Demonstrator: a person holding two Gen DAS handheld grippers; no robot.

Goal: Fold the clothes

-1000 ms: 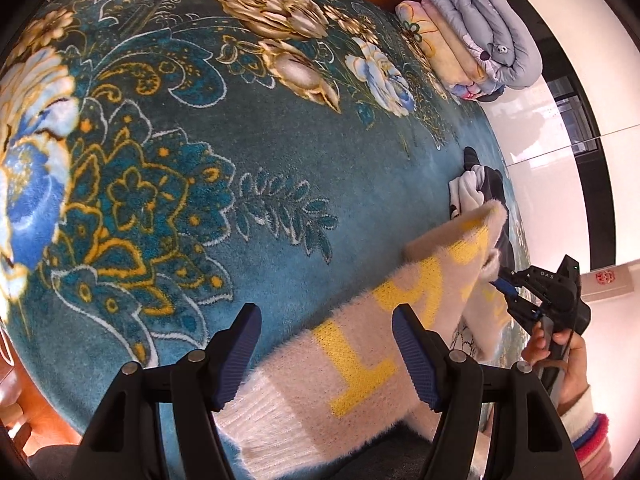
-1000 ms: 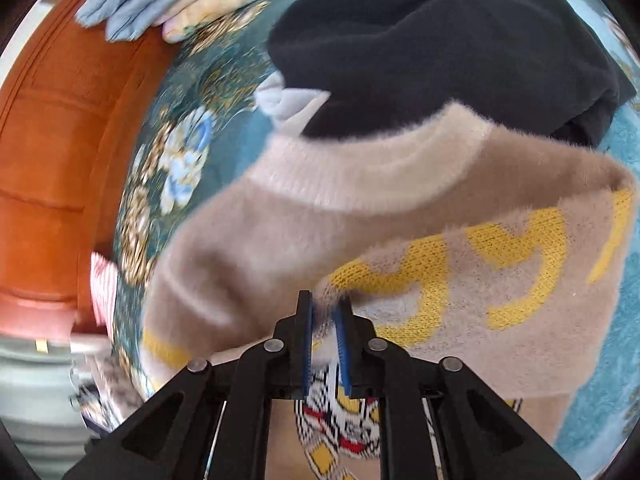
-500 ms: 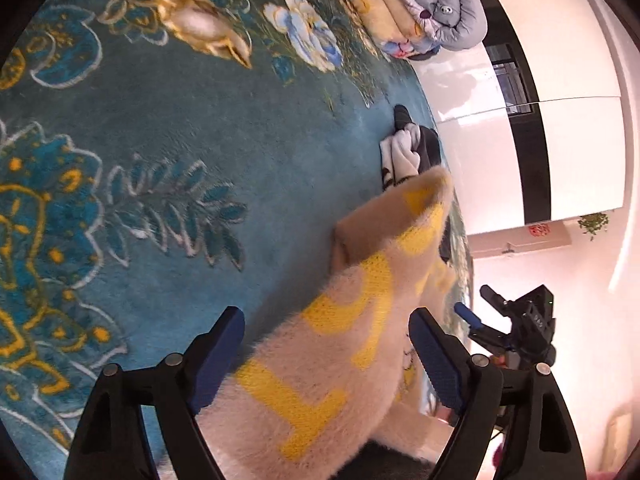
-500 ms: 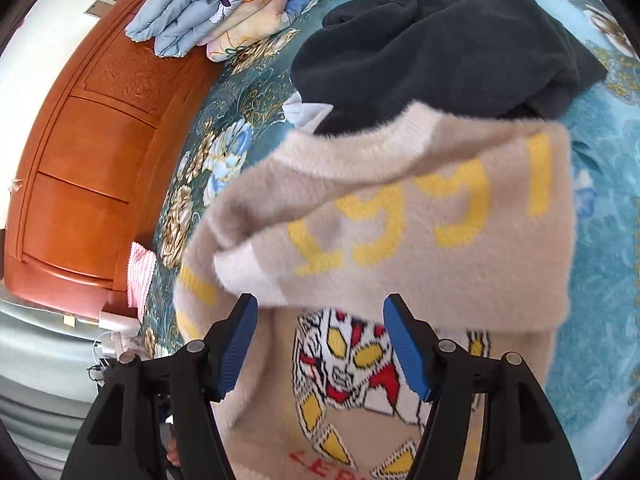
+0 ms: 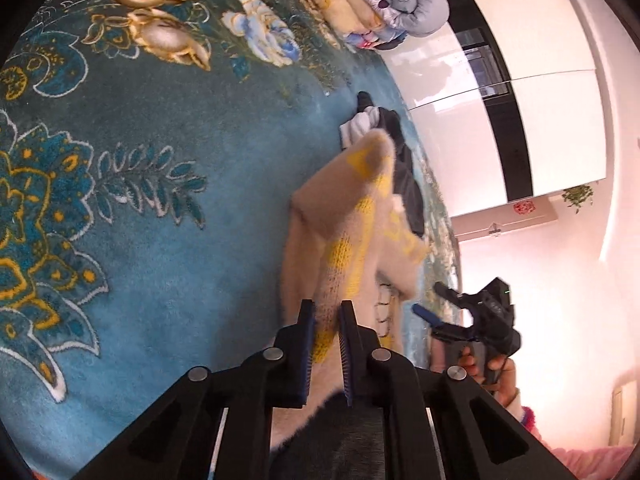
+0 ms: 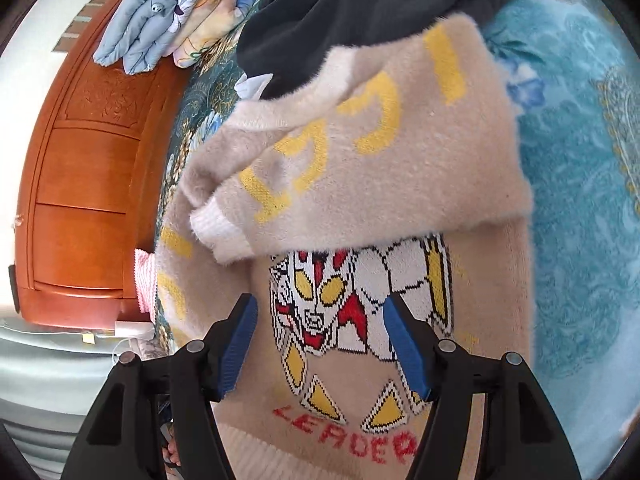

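A fluffy beige sweater (image 6: 360, 152) with yellow lettering and a cartoon hero print lies on the blue floral bedspread (image 5: 160, 240). One sleeve (image 6: 400, 128) is folded across its chest. My left gripper (image 5: 326, 316) is shut on the other beige sleeve (image 5: 344, 232) and holds it up off the bedspread. My right gripper (image 6: 320, 312) is open and empty above the hero print; it also shows in the left wrist view (image 5: 436, 308), beside the sweater.
A dark garment (image 6: 360, 8) with something white under it lies beyond the sweater's collar. Folded quilts (image 6: 160, 12) are stacked by the wooden headboard (image 6: 88, 160). A pink towel (image 6: 145, 280) lies at the bed's edge. A white wardrobe (image 5: 540, 100) stands behind.
My right gripper let go of the sleeve, now laid across the chest, and opened wide. My left gripper closed on the other sleeve and lifted it.
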